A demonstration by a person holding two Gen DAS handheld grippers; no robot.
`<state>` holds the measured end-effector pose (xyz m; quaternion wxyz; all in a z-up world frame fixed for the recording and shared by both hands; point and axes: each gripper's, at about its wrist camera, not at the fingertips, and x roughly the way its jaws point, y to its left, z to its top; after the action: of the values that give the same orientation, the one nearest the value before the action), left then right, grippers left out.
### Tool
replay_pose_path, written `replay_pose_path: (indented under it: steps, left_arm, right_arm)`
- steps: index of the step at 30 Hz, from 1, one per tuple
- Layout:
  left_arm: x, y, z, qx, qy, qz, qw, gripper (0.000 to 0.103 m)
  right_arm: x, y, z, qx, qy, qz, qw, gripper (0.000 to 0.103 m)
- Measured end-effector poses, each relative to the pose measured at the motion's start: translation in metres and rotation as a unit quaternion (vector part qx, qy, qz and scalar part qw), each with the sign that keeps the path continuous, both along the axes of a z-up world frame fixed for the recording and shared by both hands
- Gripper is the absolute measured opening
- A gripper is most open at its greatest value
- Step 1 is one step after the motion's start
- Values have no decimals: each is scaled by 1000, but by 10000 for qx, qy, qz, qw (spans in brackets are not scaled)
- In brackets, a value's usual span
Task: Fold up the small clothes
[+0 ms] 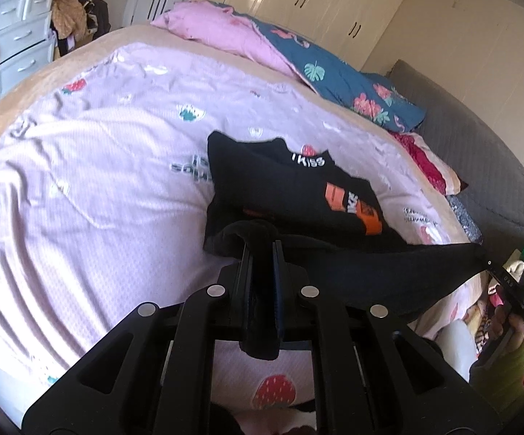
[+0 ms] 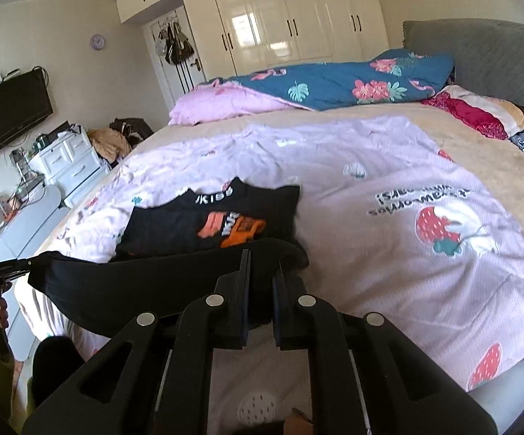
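Note:
A small black T-shirt [image 1: 291,188] with an orange print and white neck lettering lies on the pink strawberry bedspread [image 1: 98,181]. Its near hem is lifted and stretched between both grippers. My left gripper [image 1: 263,250] is shut on one corner of the hem; black cloth hangs through its jaws. My right gripper [image 2: 262,257] is shut on the other corner of the shirt [image 2: 203,224]. The right gripper also shows at the right edge of the left wrist view [image 1: 490,262], and the left gripper at the left edge of the right wrist view [image 2: 29,262].
A pink and blue floral quilt [image 2: 334,83] is bunched at the far side of the bed, with a red pillow [image 2: 479,116] by the grey headboard [image 2: 486,47]. White drawers [image 2: 66,163] and a wall TV [image 2: 11,108] stand at left. Wardrobes [image 2: 291,18] line the back wall.

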<state>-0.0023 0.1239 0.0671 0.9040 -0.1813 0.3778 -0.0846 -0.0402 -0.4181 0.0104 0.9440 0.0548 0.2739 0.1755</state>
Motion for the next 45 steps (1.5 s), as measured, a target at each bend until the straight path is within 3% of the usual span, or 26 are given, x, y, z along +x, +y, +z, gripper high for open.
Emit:
replay_pose_path:
  steps: [6, 10, 20, 38, 45]
  left_arm:
    - [14, 0, 11, 27, -146, 95, 9998, 3]
    - [22, -2, 17, 176, -229, 95, 9995, 3]
    - [44, 2, 26, 100, -366, 225, 9990, 3]
    - [85, 7, 25, 188, -465, 511, 9974, 3]
    - [110, 10, 13, 206, -319, 579, 9976, 3]
  right_arm:
    - [23, -2, 6, 293, -12, -219, 9993, 9]
    - [31, 2, 11, 300, -55, -300, 9991, 9]
    - [52, 8, 18, 385, -71, -403, 9984, 9]
    - [99, 27, 21, 80, -118, -574, 9983, 9]
    - [129, 37, 14, -58, -47, -607, 9981, 9]
